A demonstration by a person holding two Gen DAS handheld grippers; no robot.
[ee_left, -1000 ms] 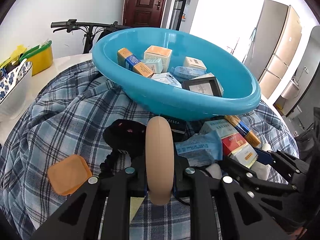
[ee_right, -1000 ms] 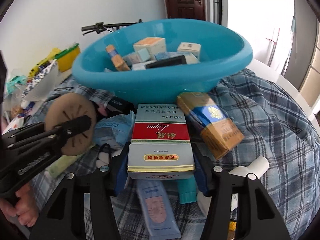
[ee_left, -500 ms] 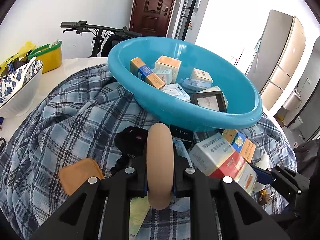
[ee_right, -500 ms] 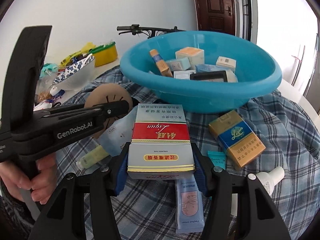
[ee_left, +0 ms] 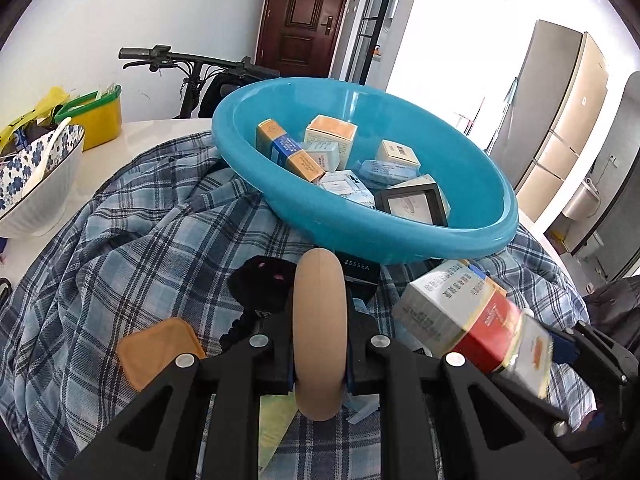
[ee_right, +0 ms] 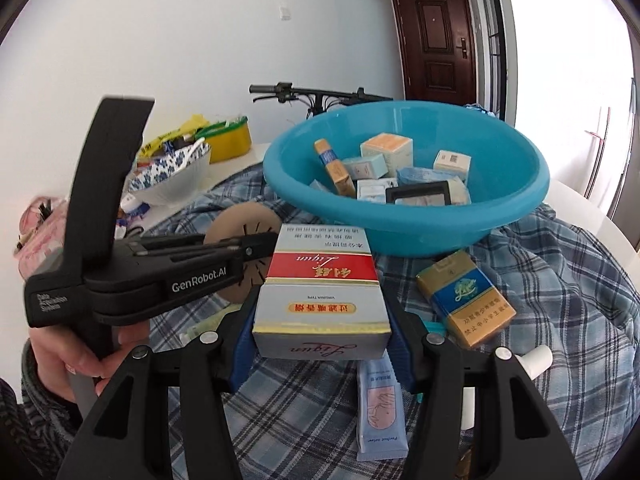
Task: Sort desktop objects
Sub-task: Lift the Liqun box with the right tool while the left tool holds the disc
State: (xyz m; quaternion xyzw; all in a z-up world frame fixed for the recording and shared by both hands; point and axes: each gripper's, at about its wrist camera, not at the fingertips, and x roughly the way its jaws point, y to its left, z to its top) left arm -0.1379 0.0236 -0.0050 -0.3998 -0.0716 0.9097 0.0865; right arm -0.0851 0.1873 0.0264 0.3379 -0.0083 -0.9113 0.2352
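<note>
My left gripper [ee_left: 318, 360] is shut on a tan round disc [ee_left: 319, 332], held on edge above the plaid cloth; it also shows in the right wrist view [ee_right: 240, 256]. My right gripper [ee_right: 322, 344] is shut on a silver and red cigarette carton [ee_right: 322, 292], lifted off the cloth; the carton shows in the left wrist view [ee_left: 472, 320]. The blue basin [ee_left: 400, 236] ahead holds several small boxes and a black frame [ee_left: 414, 204]; it shows in the right wrist view too [ee_right: 404, 224].
On the plaid cloth [ee_left: 120, 248] lie an orange pad [ee_left: 160, 352], a black object [ee_left: 264, 284], a gold and blue cigarette pack [ee_right: 466, 300], a pale blue tube [ee_right: 380, 412] and a white bottle [ee_right: 536, 360]. A patterned bowl [ee_left: 36, 184] and yellow tub [ee_left: 96, 120] stand left.
My right gripper has lifted the carton up off the cloth and pulled back from the basin. My left gripper has also risen and drawn back, still holding the disc.
</note>
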